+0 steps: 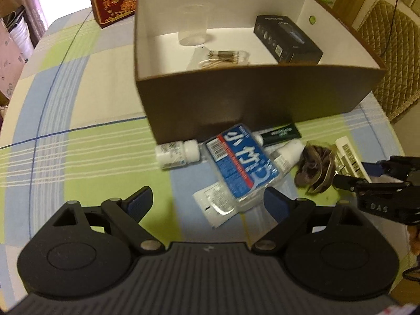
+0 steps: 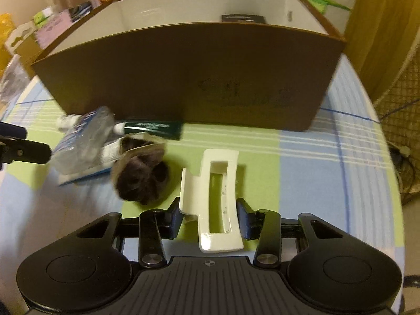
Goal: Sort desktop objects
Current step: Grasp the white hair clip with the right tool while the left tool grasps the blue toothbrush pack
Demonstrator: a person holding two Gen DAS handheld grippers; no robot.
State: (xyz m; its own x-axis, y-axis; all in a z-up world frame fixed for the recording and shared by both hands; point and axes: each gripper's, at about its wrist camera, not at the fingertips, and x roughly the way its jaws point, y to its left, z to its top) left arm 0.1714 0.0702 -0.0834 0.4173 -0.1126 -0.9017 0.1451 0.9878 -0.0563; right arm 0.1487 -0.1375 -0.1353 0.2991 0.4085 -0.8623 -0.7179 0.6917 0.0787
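The right gripper pinches the white hair clip at lower centre, ready for the box; the left gripper gapes empty above the blue packet.

Desk things lying in front of a brown box with white inside.

Lying flat on checked cloth: white hair clip, dark scrunchie just beside, blue-labelled clear packet over small tubes, white bottle on its side, green tube against the box wall. Already inside: clear cup upright, black carton, clear pouch.
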